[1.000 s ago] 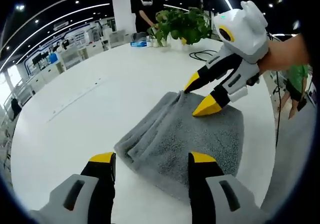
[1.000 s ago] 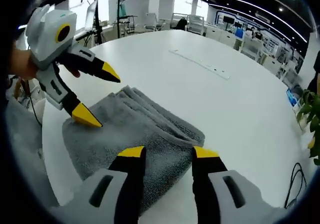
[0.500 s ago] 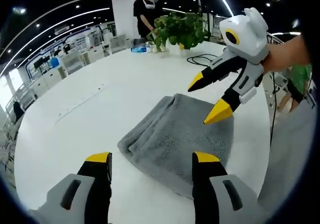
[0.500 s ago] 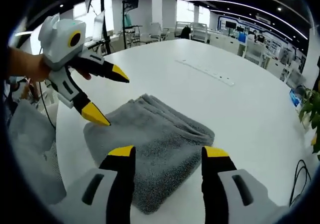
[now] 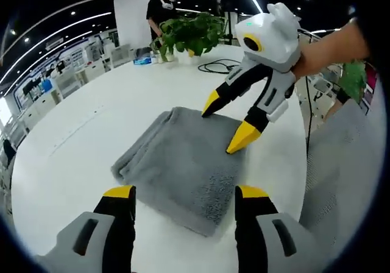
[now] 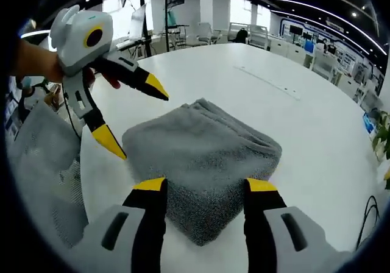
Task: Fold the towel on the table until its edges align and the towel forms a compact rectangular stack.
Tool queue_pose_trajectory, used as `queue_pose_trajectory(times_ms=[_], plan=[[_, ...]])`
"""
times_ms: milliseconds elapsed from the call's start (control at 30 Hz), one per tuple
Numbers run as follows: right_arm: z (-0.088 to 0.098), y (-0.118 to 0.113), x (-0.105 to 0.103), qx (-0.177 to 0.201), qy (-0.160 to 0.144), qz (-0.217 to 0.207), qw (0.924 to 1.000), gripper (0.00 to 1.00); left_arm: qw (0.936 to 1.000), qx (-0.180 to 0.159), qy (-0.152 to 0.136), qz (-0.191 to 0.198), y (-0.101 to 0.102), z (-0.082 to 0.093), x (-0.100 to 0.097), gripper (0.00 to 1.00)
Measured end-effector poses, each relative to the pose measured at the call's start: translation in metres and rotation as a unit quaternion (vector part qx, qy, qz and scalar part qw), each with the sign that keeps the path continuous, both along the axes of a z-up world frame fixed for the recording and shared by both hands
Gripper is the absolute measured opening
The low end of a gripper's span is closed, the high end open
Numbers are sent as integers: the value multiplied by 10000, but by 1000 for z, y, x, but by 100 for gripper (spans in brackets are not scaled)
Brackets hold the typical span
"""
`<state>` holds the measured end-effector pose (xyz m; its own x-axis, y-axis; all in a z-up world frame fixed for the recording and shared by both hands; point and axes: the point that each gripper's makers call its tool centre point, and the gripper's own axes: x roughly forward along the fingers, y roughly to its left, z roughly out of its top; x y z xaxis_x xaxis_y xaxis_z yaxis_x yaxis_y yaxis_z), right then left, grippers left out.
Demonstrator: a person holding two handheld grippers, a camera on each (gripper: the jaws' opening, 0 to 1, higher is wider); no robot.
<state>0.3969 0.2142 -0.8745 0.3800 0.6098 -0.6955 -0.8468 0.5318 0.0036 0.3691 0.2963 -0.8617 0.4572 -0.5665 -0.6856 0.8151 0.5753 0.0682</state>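
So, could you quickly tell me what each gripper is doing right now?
Left gripper: open, holding nothing, beside the folded grey towel.
Right gripper: open, holding nothing, tips over the towel's far edge.

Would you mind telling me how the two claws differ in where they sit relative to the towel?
The right claw sits at the grey towel's far edge, its tips close over the cloth. The left claw hangs just off the towel's side, over the white table. Both are open, yellow-tipped and holding nothing.
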Motion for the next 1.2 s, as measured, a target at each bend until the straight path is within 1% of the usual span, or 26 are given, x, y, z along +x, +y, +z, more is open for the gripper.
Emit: queue_pose_trajectory(times_ms=[133, 233, 267, 333, 367, 400, 467, 533, 633, 667, 700, 767, 967, 1033, 1067, 1133, 1167, 1200], plan=[[0, -2, -11, -20, 79, 218, 9997, 47, 9999, 36, 55, -115, -7, -4, -7, 65], [-7, -3, -22, -165, 51, 410, 9990, 48, 9994, 123, 150, -291, -12, -10, -15, 60], [-10, -4, -23, -204, 53, 425, 9989, 49, 9985, 319, 243, -378, -10, -17, -19, 58], [-13, -3, -28, -279, 6, 484, 9984, 50, 9973, 464, 288, -487, -9, -24, -22, 56], [-15, -2, -29, -318, -42, 500, 9982, 51, 9968, 535, 228, -549, -8, -27, -22, 55], [-16, -1, -30, -360, -76, 513, 9980, 52, 9969, 532, 206, -535, -8, -27, -21, 55], [-19, -1, -30, -451, -150, 524, 9975, 52, 9975, 481, 232, -471, -8, -25, -20, 55], [-24, -1, -28, -507, -170, 463, 9975, 51, 9978, 464, 254, -396, -7, -25, -17, 52], [-26, -1, -27, -614, -218, 476, 9967, 49, 9950, 859, 55, -515, 1, -29, -10, 42], [-28, -3, -26, -709, -248, 509, 9959, 49, 9950, 880, 14, -476, 2, -30, -8, 40], [-30, -4, -24, -831, -288, 542, 9947, 48, 9952, 836, 104, -488, -1, -31, -8, 41], [-28, -3, -24, -909, -306, 564, 9938, 46, 9951, 854, 124, -478, -1, -33, -7, 42], [-32, -3, -18, -998, -307, 393, 9938, 45, 9944, 955, 14, -454, 3, -34, 4, 48], [-34, -2, -15, -1041, -326, 344, 9934, 44, 9940, 1012, -1, -411, 6, -34, 10, 51], [-34, -2, -13, -1059, -344, 334, 9932, 44, 9944, 986, 0, -375, 6, -33, 12, 52], [-34, -2, -9, -1073, -344, 273, 9933, 44, 9974, 692, 33, -220, 4, -27, 15, 52], [-32, -2, -8, -1030, -319, 227, 9939, 44, 9984, 548, 29, -147, 4, -24, 17, 52], [-30, -1, -7, -849, -237, 152, 9960, 45, 9992, 400, 24, -96, 4, -21, 18, 52]])
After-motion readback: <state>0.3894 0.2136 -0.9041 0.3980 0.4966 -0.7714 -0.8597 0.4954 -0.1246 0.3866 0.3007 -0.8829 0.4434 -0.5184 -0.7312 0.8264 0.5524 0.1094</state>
